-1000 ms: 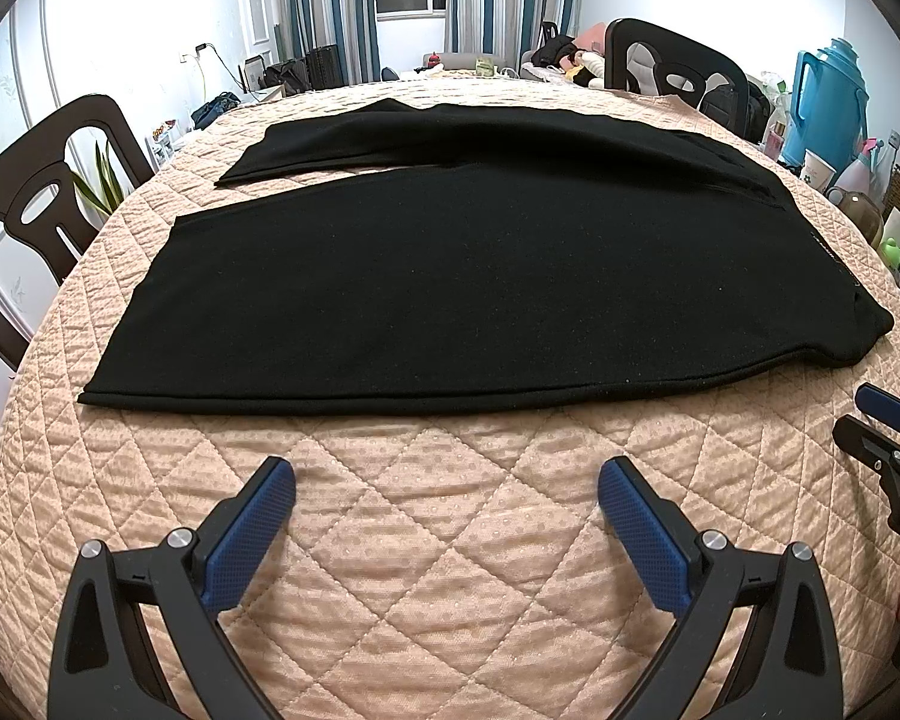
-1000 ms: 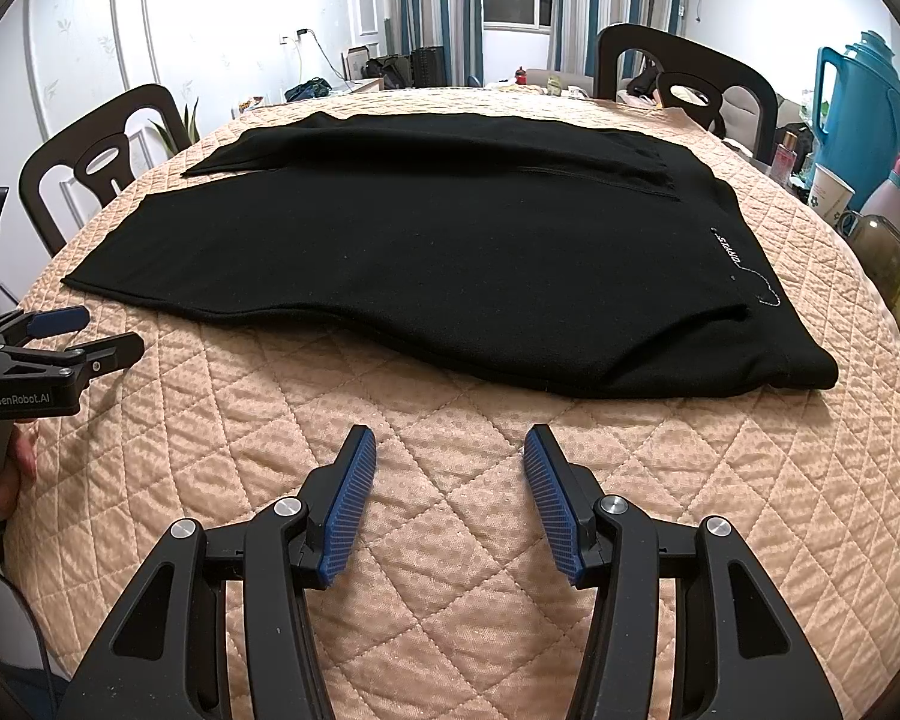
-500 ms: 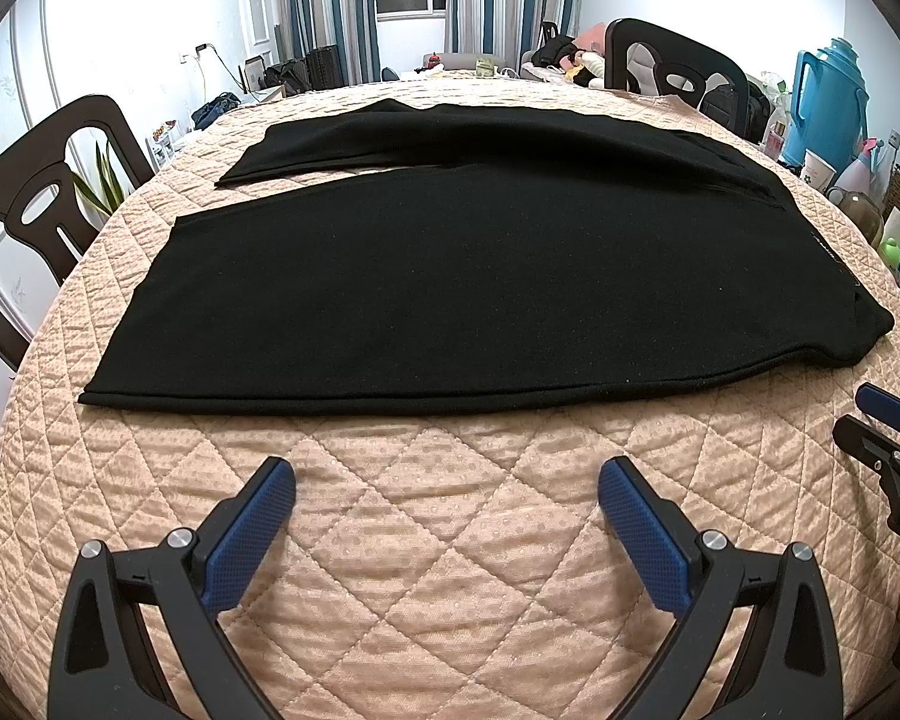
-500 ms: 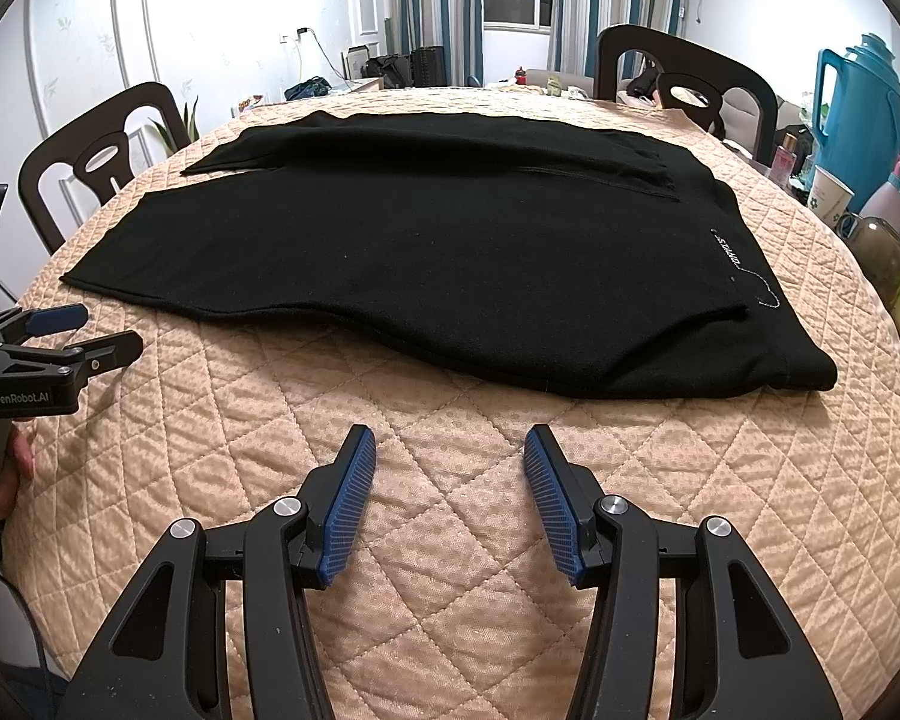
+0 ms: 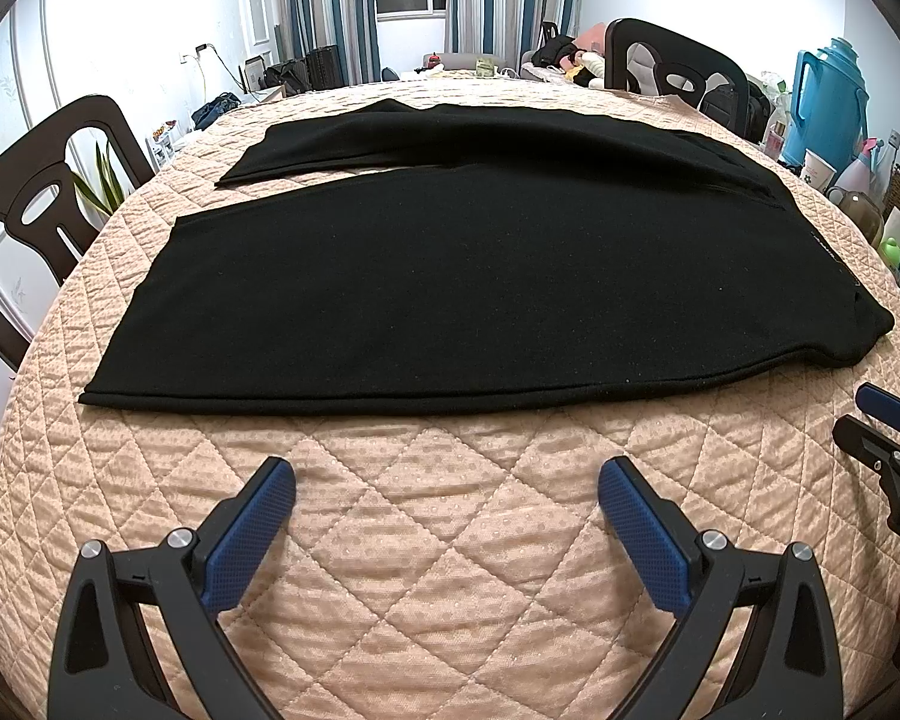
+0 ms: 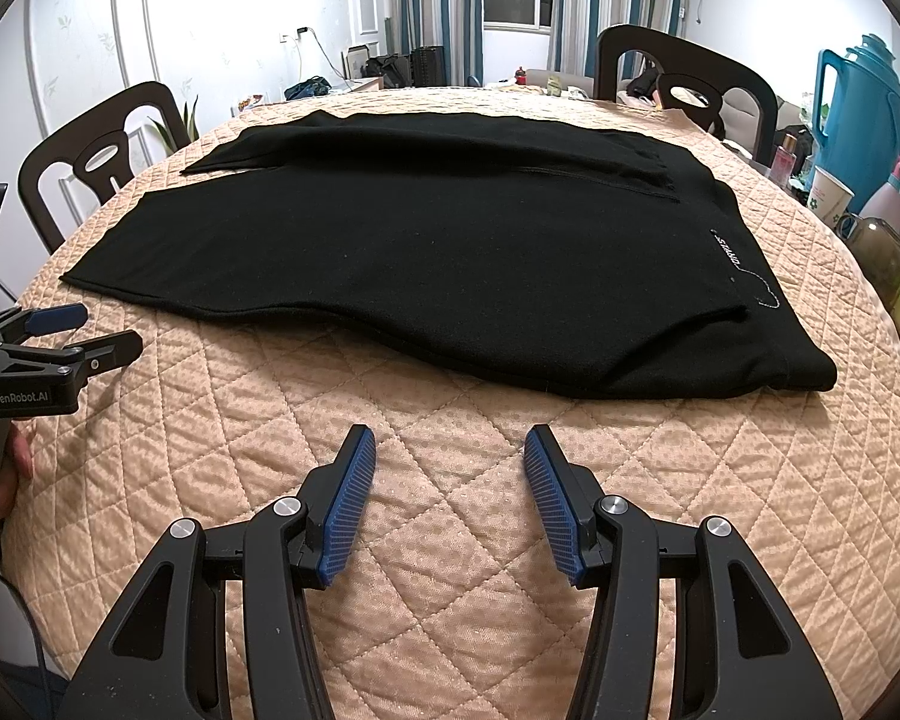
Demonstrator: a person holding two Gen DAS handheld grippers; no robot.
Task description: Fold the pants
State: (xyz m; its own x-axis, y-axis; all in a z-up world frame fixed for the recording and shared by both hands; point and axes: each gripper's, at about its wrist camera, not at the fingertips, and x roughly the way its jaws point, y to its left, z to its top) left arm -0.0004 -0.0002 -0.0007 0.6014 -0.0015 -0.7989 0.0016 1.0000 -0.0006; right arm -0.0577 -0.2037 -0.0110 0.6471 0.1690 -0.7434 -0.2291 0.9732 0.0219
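Black pants [image 5: 450, 276] lie spread flat on the quilted peach table cover [image 5: 450, 540], legs to the left, waistband to the right. They also show in the right wrist view [image 6: 438, 264], with white lettering near the waist. My left gripper [image 5: 447, 501] is open and empty, a little short of the pants' near hem edge. My right gripper [image 6: 449, 468] is open and empty, just short of the near edge toward the waist. Each gripper shows at the edge of the other's view: the right one [image 5: 870, 426], the left one [image 6: 84, 333].
Dark wooden chairs stand at the left [image 5: 36, 204] and far right [image 5: 678, 72] of the table. A blue thermos jug [image 5: 828, 102], a paper cup [image 6: 831, 201] and bottles stand off the right side. The table cover curves down at its near edge.
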